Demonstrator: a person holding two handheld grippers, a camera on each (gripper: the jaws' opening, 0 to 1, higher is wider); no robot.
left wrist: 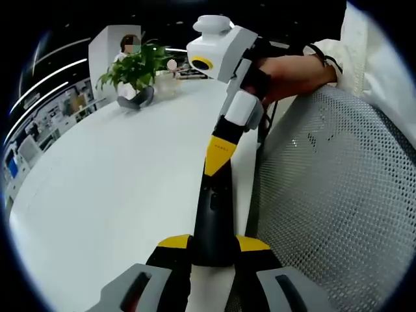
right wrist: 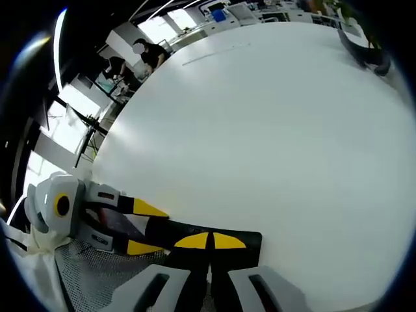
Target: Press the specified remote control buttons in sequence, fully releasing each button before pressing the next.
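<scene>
The smooth white table (left wrist: 110, 195) is wide and bare, beside a grey mesh chair (left wrist: 338, 195). The slim black remote (left wrist: 214, 221) lies along its edge, clamped by the left gripper (left wrist: 213, 250). The right gripper (right wrist: 209, 242) presses on it, jaws together

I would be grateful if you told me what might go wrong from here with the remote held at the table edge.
1. The remote lies at the edge of the white table, above a mesh chair; a hard press could tip it off.
2. The left gripper holds only one end, so the remote may pivot.
3. The right gripper looks shut over the remote and may press several buttons at once.
</scene>
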